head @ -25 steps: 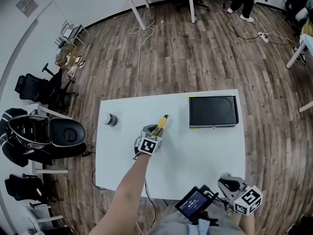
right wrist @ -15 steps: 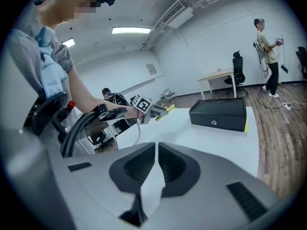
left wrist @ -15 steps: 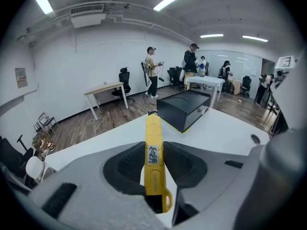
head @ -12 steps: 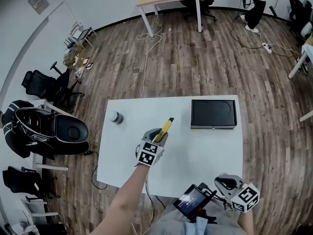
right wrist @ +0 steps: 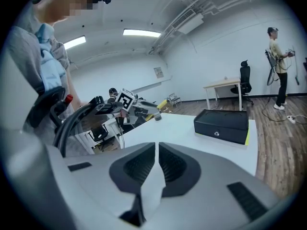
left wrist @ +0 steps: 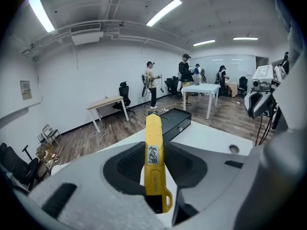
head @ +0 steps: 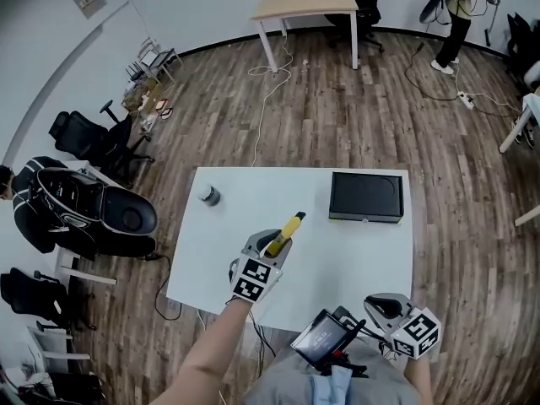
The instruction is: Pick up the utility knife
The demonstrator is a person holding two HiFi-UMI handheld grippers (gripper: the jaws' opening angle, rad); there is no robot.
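The yellow utility knife [head: 285, 232] is held above the white table [head: 354, 260], and my left gripper [head: 272, 245] is shut on it. In the left gripper view the knife [left wrist: 154, 159] runs straight out between the two jaws, its nose pointing away and its tail at the jaw roots. My right gripper [head: 381, 306] hangs near the table's near right corner, jaws together with nothing between them. The right gripper view shows the same closed jaws of the right gripper [right wrist: 157, 150] and the left gripper [right wrist: 144, 110] far off with the knife.
A black box [head: 366, 197] lies at the table's far right. A small round grey object [head: 209, 196] stands at the far left. A handheld screen [head: 319, 339] is at the person's waist. Office chairs [head: 89, 218] stand to the left on the wooden floor.
My left gripper has risen off the table with the knife and looms larger in the head view. The right gripper has barely shifted.
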